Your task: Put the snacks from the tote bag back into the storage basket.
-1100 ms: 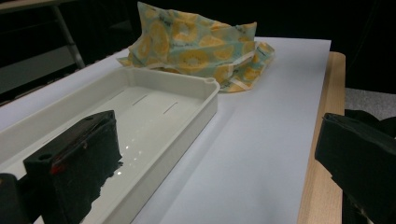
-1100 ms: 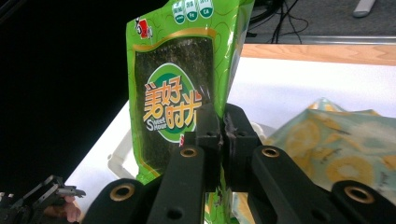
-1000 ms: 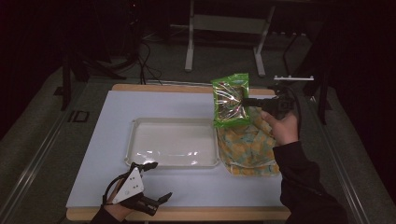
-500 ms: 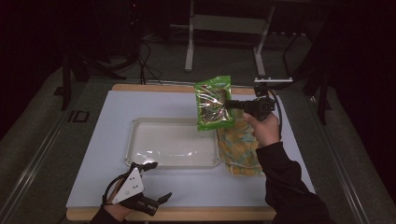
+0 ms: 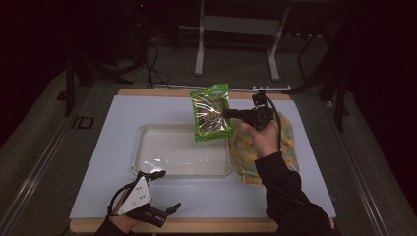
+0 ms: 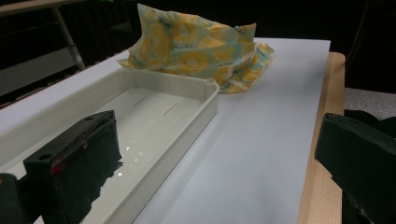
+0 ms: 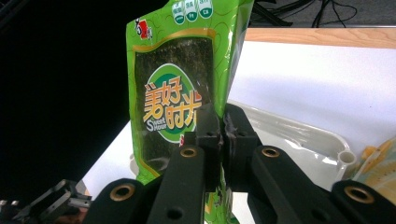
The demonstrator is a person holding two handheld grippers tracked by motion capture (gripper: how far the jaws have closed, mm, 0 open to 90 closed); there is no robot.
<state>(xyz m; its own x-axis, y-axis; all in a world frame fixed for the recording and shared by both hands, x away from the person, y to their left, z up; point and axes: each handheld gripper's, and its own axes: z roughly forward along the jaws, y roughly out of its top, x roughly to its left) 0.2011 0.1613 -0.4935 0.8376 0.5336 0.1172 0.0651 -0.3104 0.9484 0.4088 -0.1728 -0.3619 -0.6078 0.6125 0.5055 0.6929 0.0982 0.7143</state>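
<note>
With our right gripper (image 5: 230, 113) pinching only the packet's (image 5: 210, 112) edge above the tray (image 5: 147, 132) and our left gripper (image 5: 164, 212) spread, it could slip out.

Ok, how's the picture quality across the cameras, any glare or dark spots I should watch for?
High view: dim overall, surroundings nearly black, glare streaks on the white tray floor and the green snack bag. Left gripper view: near jaws soft, patterned cloth bag sharp. Right gripper view: the bag's print reads clearly, left background black.
</note>
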